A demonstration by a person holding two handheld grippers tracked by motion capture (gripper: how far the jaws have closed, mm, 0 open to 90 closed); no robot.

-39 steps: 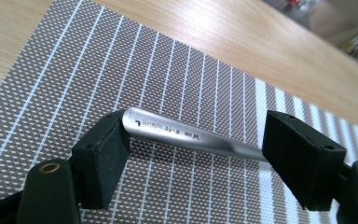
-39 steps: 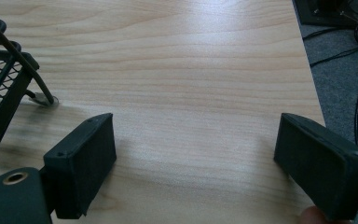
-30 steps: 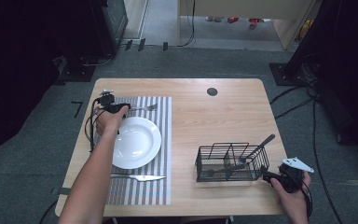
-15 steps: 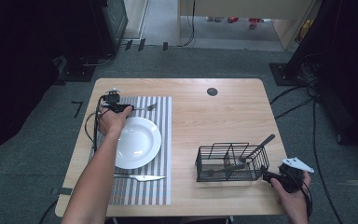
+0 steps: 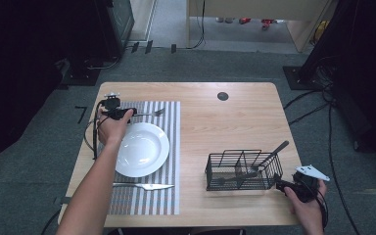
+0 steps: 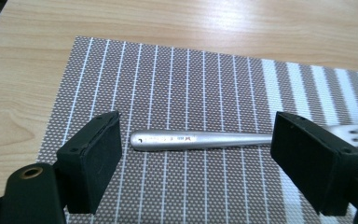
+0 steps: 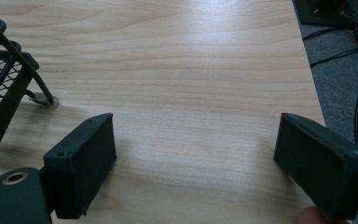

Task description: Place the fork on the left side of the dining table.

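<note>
The work in hand looks like laying a place setting, and it reads as well advanced. The fork lies flat on the striped placemat at its far edge, just beyond the white plate, with its handle between the spread jaws of the left tool, which touch nothing. Whether the fork is about to be picked up or has been put down, I cannot tell. The knife lies on the mat on the near side of the plate. The right tool hovers over bare bench just beside the wire basket, its jaws also spread and empty. Left to do, by my judgement: the utensil with the dark handle leaning in the basket may need setting out. Count: 1 plate, 1 placemat, 1 fork, 1 knife, 1 basket, at least 1 utensil inside it, 2 tools.
</note>
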